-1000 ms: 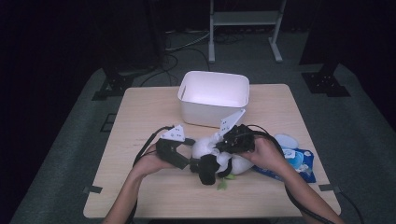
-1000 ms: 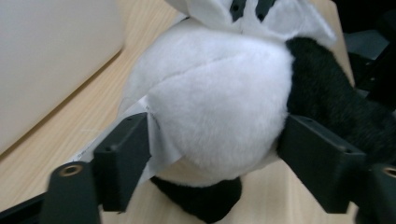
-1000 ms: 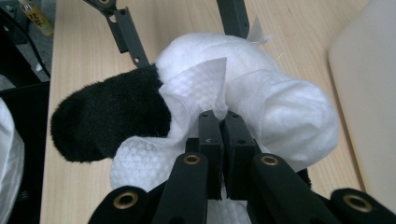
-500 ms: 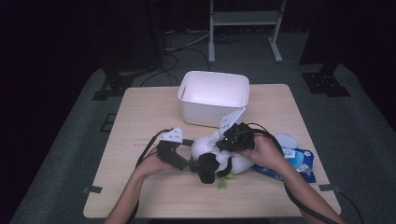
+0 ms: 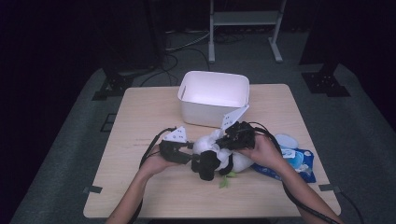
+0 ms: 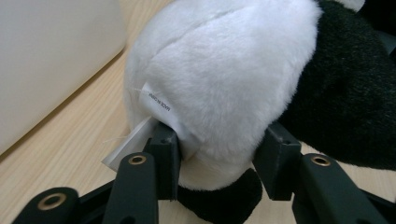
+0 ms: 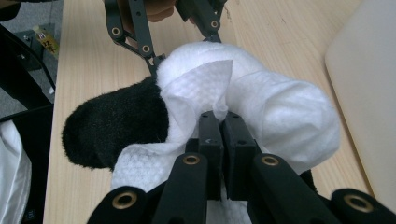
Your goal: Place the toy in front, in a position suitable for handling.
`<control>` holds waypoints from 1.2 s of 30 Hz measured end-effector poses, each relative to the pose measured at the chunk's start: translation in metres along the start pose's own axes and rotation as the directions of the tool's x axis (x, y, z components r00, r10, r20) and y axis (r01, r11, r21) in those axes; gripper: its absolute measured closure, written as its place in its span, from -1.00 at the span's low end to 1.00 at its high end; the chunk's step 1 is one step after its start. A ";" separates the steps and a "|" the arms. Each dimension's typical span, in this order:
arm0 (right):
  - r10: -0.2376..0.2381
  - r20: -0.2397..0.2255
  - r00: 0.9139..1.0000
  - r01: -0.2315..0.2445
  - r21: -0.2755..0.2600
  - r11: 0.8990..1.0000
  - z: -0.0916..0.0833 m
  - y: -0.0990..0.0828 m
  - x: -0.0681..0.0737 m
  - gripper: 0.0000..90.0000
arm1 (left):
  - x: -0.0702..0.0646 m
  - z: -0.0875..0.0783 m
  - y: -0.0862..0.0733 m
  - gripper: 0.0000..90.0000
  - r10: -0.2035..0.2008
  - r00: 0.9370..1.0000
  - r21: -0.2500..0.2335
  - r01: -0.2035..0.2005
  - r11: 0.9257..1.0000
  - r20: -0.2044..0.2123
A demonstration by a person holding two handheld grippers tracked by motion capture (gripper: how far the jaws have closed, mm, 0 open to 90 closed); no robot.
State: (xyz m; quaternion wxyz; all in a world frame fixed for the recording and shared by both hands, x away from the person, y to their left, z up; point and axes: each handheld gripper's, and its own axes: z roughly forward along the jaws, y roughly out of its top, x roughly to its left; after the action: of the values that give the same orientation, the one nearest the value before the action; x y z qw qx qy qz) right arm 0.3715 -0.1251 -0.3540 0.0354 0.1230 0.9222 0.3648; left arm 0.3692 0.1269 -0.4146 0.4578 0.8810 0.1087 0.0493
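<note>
You are seated at a pale wooden table (image 5: 140, 116), a handheld gripper in each hand, working on a black-and-white plush toy (image 5: 218, 157) that lies near the table's front edge, just in front of a white plastic bin (image 5: 212, 109). Your left gripper (image 6: 217, 154) has just been closing, and its two black jaws now press into the toy's white rounded end from either side, beside a small sewn-in label (image 6: 161, 105). Your right gripper (image 7: 219, 135) has its jaws squeezed together on a fold of a white textured wipe (image 7: 201, 84), which is draped over the top of the toy. A blue pack of wipes (image 5: 292, 161) lies just beside your right hand (image 5: 266, 149), and a small green scrap, likely part of the toy, pokes out beneath it. The toy looks light, soft and easily squashed: the fur dimples under the left jaws, so a grip across a full, stuffed part such as this rounded end should hold better than a pinch on loose fur or the label, which could slip free. The wipe is thin and limp and will probably bunch or tear if dragged hard, so hold a doubled fold and press gently as you rub.
</note>
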 end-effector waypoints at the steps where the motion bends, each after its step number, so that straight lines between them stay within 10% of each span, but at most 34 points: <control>1: -0.003 0.006 1.000 0.003 -0.001 1.000 0.000 0.000 0.000 0.92 | 0.000 0.000 0.000 0.28 0.001 1.000 -0.003 -0.001 1.000 -0.001; 36: -0.019 -0.141 0.990 -0.005 -0.166 0.986 -0.001 0.032 0.017 0.92 | -0.035 -0.091 0.036 0.41 0.068 0.994 0.073 -0.061 0.995 -0.091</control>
State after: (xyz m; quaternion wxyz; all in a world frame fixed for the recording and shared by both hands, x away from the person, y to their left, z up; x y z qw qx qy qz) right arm 0.3609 -0.0985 -0.3310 -0.0188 0.0902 0.8892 0.4481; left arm 0.3236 0.1715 -0.3325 0.4191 0.8964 0.1031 0.1011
